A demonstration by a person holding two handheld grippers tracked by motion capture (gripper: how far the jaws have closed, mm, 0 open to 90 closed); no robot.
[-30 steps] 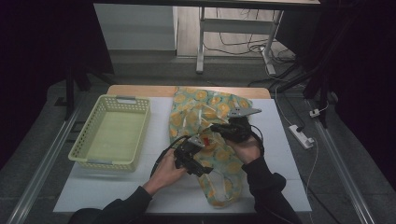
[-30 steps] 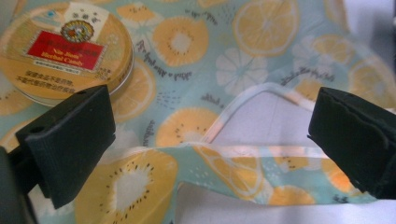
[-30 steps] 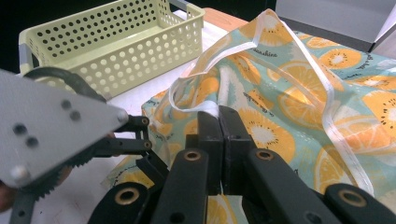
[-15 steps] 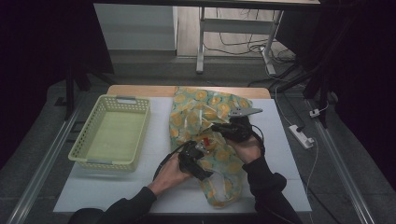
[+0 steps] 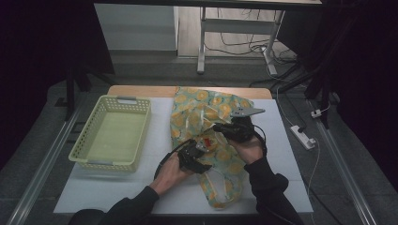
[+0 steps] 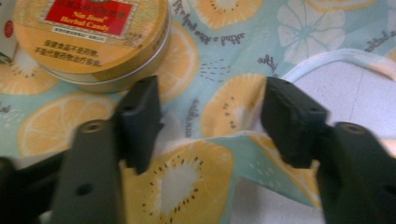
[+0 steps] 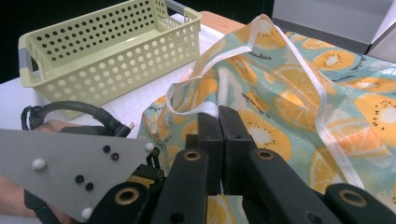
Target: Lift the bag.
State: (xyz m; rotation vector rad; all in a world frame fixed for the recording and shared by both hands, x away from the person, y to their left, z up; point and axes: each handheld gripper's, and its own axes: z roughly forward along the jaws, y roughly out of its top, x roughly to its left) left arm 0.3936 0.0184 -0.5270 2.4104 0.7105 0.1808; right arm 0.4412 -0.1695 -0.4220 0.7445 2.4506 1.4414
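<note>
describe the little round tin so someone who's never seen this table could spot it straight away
Start at the fruit-print cloth spread right of the pale green basket on the white table. Near the cloth's middle, just ahead of the left gripper, sits the tin. It is the only hard round thing there: gold, shallow, with a red label reading Herbal Candy.

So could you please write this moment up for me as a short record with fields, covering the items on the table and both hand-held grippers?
Surface: white table top
Cloth: teal fabric bag printed with orange and kiwi slices, spread at the table's middle
Tin: round yellow metal candy tin with red label, lying on the bag
Basket: pale green perforated plastic basket, left of the bag, nothing visible inside
Left hand-held gripper: jaws open over a fold of the bag, near the tin
Right hand-held gripper: jaws shut on the bag's white-trimmed edge, lifting it
</note>
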